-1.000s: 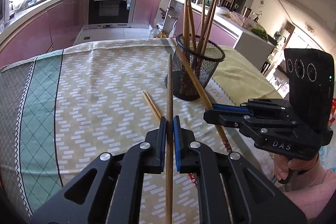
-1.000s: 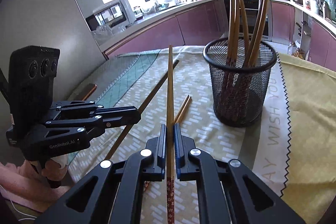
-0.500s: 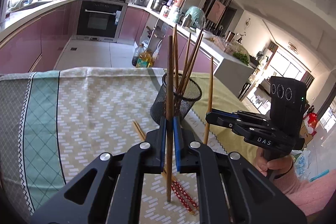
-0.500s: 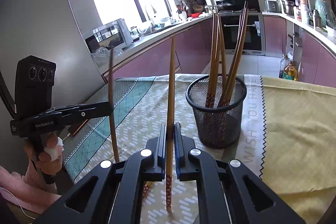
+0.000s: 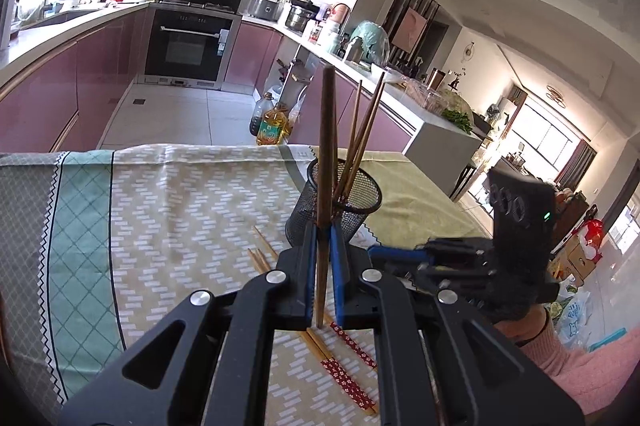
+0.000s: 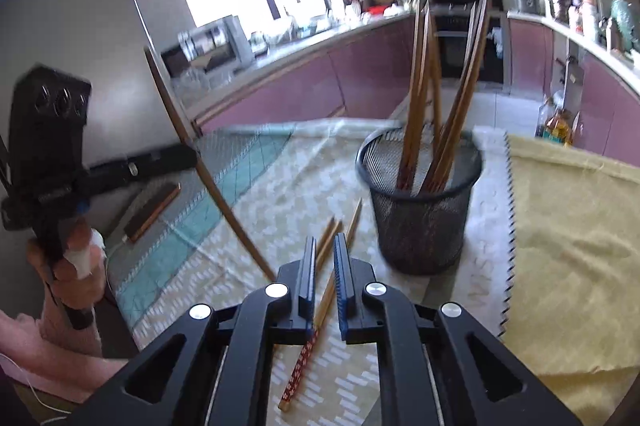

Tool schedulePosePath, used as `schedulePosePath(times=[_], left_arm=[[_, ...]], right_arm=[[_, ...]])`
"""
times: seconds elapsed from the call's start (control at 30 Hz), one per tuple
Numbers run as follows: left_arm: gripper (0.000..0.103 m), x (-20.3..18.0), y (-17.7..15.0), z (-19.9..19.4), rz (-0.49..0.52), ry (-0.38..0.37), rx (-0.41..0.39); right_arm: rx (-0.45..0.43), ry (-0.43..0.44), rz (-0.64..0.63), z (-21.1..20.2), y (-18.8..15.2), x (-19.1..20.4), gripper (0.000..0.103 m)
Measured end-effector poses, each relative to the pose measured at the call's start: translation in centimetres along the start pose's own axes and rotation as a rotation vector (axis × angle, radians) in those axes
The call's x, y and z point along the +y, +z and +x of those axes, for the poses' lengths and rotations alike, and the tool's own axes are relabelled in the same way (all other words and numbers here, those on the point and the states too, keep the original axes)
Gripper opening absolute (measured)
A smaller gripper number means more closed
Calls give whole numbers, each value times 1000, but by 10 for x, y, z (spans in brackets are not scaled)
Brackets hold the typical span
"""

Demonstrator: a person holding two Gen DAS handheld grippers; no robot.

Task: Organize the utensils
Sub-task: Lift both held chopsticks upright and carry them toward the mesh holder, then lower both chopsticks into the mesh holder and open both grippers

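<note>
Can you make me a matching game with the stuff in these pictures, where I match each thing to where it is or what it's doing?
Things:
1. left gripper
2. right gripper
3. mesh cup
4. loose chopsticks

States:
A. lying flat on the tablecloth
B. open, holding nothing
C. standing on the table with chopsticks sticking up out of it
D. clamped on one upright chopstick

Pairs: 1-D, 2-B, 3-C, 4-A
</note>
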State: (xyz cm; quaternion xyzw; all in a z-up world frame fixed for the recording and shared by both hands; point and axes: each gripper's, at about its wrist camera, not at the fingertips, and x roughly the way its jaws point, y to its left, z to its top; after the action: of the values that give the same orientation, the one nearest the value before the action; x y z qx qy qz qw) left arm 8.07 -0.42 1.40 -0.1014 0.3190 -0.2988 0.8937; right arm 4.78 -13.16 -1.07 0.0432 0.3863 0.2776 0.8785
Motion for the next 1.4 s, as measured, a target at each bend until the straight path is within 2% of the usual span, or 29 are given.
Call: schedulePosePath(times=[0.07,0.2,0.4,0.43,0.5,0.6,0.77,1.07,1.4], left_arm=[[7,4,0,-1,-12,4,-2],[7,8,-1,-3,-18,12,-3],[8,7,0,-2,-2,28,-10],[8,6,0,-2,0,27,-11],[8,6,0,-2,2,23,-12],[8,7,0,0,5,16,-15],[8,5,-1,1,10,9,-15],[8,-3,4,3,25,-8,-20],[7,-14,15,-1,52,-23,-43]], right_arm=[[53,-4,0,20,-4,0,23],[116,-43,0,52,-6,-2,23],[153,-102,-33,78,-3,1,23],[154,-116,-44,79,-2,4,21],[158,-109,-38,80,-1,5,9],[147,-101,-24,76,-3,4,6],[79,-56,4,47,-3,-2,6],[-94,-10,15,-21,7,-6,6],[-241,-20,26,-69,19,-11,6]])
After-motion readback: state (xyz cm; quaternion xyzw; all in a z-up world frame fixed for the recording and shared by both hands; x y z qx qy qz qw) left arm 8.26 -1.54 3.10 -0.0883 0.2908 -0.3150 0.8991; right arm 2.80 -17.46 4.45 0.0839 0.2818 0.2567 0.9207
